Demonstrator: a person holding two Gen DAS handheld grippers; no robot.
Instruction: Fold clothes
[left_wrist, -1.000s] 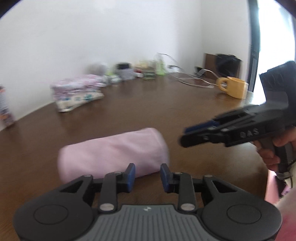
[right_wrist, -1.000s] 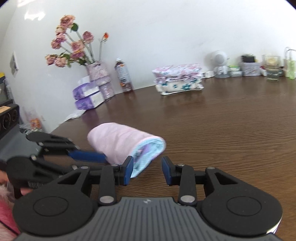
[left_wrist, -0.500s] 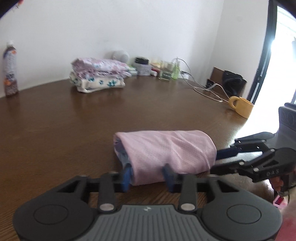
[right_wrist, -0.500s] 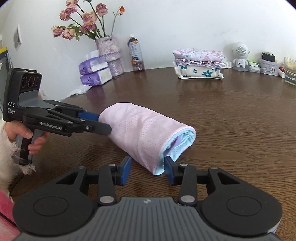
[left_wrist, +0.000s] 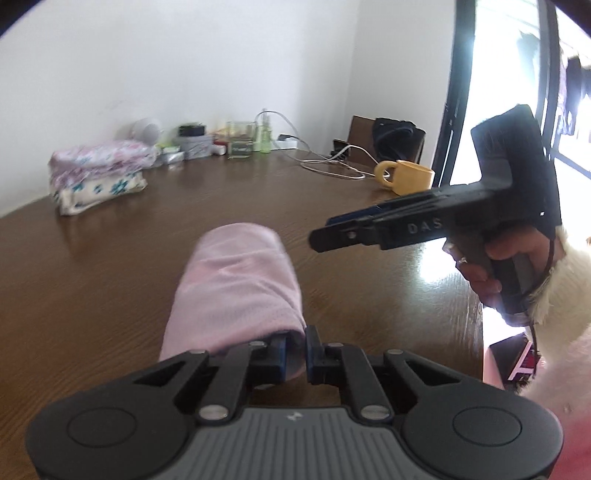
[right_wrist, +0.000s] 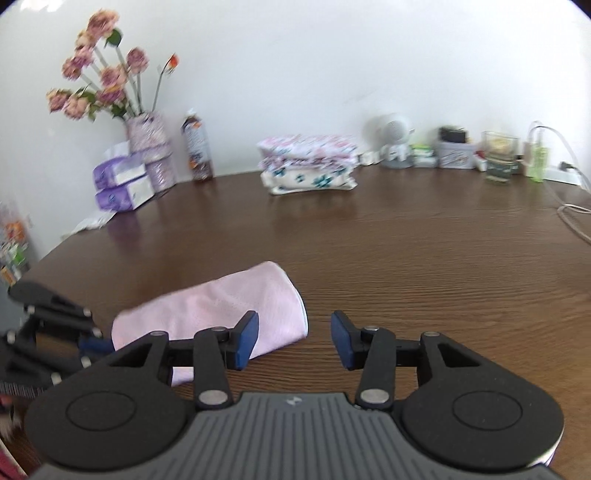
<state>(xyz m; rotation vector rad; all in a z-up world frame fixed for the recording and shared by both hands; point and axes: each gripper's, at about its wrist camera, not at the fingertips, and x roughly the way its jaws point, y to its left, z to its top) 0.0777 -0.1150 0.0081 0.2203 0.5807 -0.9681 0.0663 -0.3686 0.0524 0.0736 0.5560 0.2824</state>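
Since 0.5 s ago the right gripper (right_wrist: 294, 339) has let go and lifted off, jaws now wide and empty, likely because its end is done. Its partner, the left gripper (left_wrist: 294, 350), is nearly closed on the near end of the pink roll (left_wrist: 236, 291), seemingly pinning it; blur hides the contact. It lies near the table's (right_wrist: 424, 251) front edge, well apart from the folded stack (right_wrist: 308, 164).
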